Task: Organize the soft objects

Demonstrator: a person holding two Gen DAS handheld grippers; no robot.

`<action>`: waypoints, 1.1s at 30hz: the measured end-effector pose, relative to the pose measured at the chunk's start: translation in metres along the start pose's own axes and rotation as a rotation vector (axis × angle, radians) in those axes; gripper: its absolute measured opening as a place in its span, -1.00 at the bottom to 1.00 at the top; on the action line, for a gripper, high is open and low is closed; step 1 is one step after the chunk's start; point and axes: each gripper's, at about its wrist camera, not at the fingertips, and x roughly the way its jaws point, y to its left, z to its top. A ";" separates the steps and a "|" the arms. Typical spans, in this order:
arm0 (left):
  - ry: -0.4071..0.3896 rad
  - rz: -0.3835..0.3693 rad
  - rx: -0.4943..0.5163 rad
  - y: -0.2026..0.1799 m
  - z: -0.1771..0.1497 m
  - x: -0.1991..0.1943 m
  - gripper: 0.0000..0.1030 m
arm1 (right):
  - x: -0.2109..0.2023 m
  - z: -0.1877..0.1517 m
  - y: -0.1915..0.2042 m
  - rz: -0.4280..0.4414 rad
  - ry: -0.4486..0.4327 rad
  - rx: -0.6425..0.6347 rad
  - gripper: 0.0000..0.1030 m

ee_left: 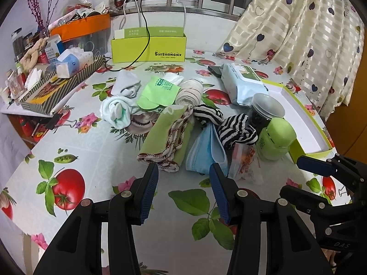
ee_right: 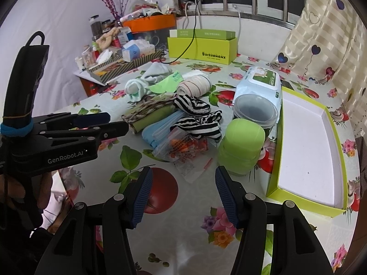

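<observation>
Striped sock [ee_left: 231, 126] among piled cloths

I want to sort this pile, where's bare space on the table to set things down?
Free: the white inside of the lime tray at the right, and the tablecloth in front of the pile, around both open grippers. Crowded: the middle, where the green towel, blue mask, striped cloth and green jar touch or overlap.
</observation>
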 end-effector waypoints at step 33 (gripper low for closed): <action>-0.001 -0.029 -0.007 0.003 0.000 0.002 -0.07 | 0.004 0.004 0.008 0.014 -0.002 -0.005 0.09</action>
